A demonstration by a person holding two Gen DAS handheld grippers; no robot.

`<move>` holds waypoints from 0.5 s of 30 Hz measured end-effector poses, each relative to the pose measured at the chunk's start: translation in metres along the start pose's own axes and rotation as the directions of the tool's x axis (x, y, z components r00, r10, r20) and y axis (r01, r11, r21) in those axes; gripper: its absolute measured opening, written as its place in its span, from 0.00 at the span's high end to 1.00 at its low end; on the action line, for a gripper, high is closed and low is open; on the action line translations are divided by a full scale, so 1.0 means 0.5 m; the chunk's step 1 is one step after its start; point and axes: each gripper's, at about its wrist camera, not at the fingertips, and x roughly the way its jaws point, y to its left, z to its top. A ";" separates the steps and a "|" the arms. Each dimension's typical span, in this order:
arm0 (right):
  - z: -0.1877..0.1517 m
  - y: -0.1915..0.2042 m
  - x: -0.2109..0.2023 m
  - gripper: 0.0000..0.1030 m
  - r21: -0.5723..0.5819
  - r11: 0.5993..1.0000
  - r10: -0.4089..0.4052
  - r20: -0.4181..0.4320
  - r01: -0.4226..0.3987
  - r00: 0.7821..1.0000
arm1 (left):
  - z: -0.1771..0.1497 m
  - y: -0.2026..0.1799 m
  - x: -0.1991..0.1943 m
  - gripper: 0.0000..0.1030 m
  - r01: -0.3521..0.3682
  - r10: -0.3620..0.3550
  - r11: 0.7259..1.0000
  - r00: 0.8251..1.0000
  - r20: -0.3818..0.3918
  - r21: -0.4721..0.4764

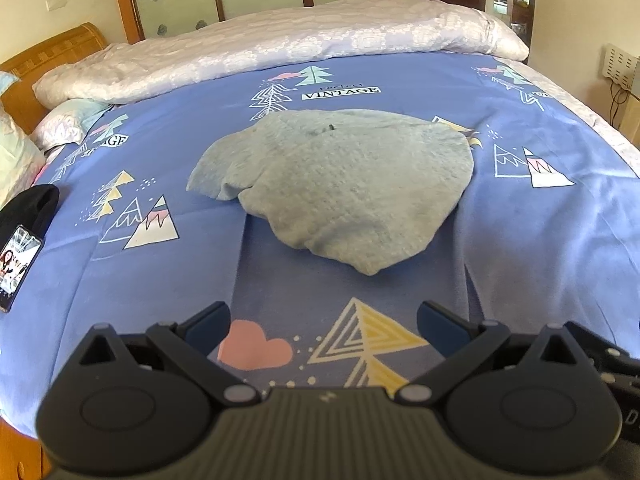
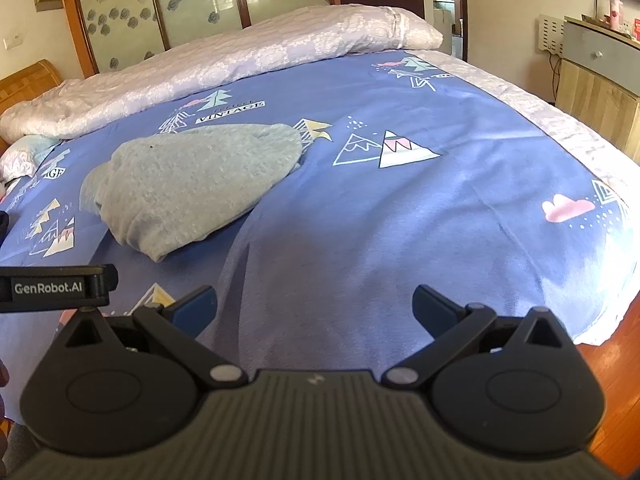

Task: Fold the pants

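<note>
Two claws hung over the near edge of the bed, both spread wide with nothing between their dark blue pads: the left claw (image 1: 324, 318) above a printed pink cloud and yellow triangle, the right claw (image 2: 315, 303) above plain blue cloth. In the right view, a black bar (image 2: 56, 288) lettered "GenRobot.AI" jutted in from the left beside the right claw.

The sheet (image 1: 160, 280) was smooth periwinkle cotton, lightly creased, printed with line-drawn mountains, trees and the word "VINTAGE".

Well beyond both claws, untouched, the pants (image 1: 340, 184) lay near the middle of the bed as a rounded, lumpy heap of pale grey-blue fleece, nubbly in texture, with one flap sticking out to its left and a blunt corner pointing toward the claws.

At the left edge a phone (image 1: 18, 264) with a lit screen rested against something black and soft.

Farthest back, a pale lilac quilt (image 1: 280, 48), puffy and floral-patterned, lay rolled along the bed.
</note>
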 end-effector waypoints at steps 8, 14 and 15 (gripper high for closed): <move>0.004 -0.003 -0.015 0.00 0.004 1.000 0.011 0.015 -0.011 1.000 | 0.003 -0.003 -0.002 0.00 0.007 -0.007 1.000 1.000 -0.003 0.001; 0.005 -0.001 -0.018 0.00 -0.005 1.000 0.008 0.023 -0.008 1.000 | 0.004 -0.006 -0.002 0.00 0.019 -0.019 1.000 1.000 -0.008 0.001; 0.006 -0.001 -0.017 0.00 -0.006 1.000 0.006 0.024 -0.006 1.000 | 0.005 -0.006 -0.003 0.00 0.020 -0.020 1.000 1.000 -0.008 0.000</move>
